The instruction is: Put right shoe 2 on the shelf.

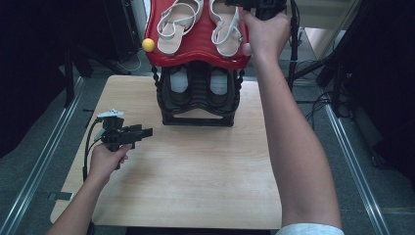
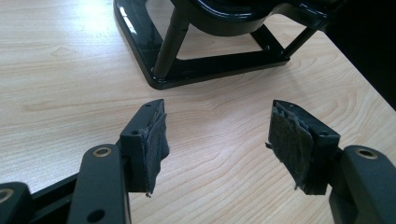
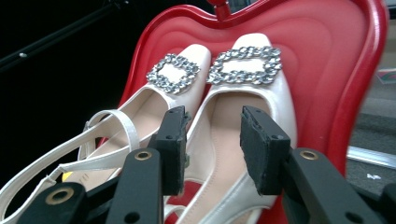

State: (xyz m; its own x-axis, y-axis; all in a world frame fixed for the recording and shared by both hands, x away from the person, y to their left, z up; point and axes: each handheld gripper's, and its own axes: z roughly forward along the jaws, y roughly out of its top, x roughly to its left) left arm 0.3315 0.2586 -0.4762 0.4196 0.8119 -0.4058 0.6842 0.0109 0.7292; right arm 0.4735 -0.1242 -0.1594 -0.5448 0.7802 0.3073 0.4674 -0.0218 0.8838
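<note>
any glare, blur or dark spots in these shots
High view: soft overall and dark at both sides, with the wooden table evenly lit. Left gripper view: bright glare streaks on the glossy black rack base, while the frayed pads look sharp. Right gripper view: the rhinestone buckles sparkle, the background at left is nearly black, and the red tray shows sheen.

The right gripper (image 1: 259, 4) and sandals' (image 1: 227, 24) toes are cut off.

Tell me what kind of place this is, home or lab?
Probably a lab or data-collection rig, not a home: a light wooden tabletop with metal floor rails either side, dark stands and cables behind, and a staged black shoe rack with red top tray holding white strappy sandals.
</note>
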